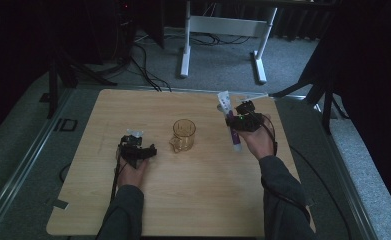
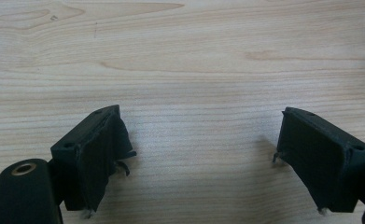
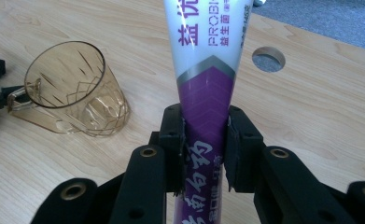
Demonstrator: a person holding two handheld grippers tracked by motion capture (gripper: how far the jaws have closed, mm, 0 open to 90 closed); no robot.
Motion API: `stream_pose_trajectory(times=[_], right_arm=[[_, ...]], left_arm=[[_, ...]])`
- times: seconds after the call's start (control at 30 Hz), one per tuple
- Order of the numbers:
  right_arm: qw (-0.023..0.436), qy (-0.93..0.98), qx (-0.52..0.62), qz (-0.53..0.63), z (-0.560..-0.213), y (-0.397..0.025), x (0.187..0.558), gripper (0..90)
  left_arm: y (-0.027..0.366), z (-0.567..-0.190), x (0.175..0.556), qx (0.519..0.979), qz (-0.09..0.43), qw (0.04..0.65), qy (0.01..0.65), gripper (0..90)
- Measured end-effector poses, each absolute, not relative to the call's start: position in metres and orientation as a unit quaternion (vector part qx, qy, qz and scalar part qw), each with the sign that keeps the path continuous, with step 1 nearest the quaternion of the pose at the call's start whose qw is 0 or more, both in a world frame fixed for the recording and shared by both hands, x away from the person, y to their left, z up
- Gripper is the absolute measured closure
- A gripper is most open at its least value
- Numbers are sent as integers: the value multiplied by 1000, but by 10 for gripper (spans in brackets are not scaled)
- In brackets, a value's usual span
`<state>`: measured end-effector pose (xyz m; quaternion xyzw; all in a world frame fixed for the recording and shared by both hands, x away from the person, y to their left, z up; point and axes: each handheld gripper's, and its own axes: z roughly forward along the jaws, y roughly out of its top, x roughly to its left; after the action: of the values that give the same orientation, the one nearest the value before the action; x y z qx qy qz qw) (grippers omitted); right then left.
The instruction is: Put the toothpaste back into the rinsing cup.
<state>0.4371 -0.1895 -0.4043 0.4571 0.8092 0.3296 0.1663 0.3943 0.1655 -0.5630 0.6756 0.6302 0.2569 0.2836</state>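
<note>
My right tongs (image 3: 203, 149) are clamped on the tube (image 3: 208, 60), lifted near the table's (image 1: 193, 200) far right corner, with bare wood between it and the mug (image 1: 183, 135) at mid-table. My left tongs (image 2: 201, 154) stand wide apart over bare wood, left of the mug, front edge well clear.

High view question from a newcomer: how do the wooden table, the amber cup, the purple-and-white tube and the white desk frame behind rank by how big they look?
1. wooden table, by far the largest.
2. white desk frame, though it stands farther off, so its true size is unsure.
3. purple-and-white tube and amber cup look much alike; the tube is longer, the cup wider.
</note>
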Motion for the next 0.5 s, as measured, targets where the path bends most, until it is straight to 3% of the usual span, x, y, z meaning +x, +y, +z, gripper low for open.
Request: stream_pose_trajectory(times=[0.5], right_arm=[[166, 809, 448, 342, -404, -179, 440, 719]], left_arm=[[166, -563, 394, 676, 257, 284, 630, 142]])
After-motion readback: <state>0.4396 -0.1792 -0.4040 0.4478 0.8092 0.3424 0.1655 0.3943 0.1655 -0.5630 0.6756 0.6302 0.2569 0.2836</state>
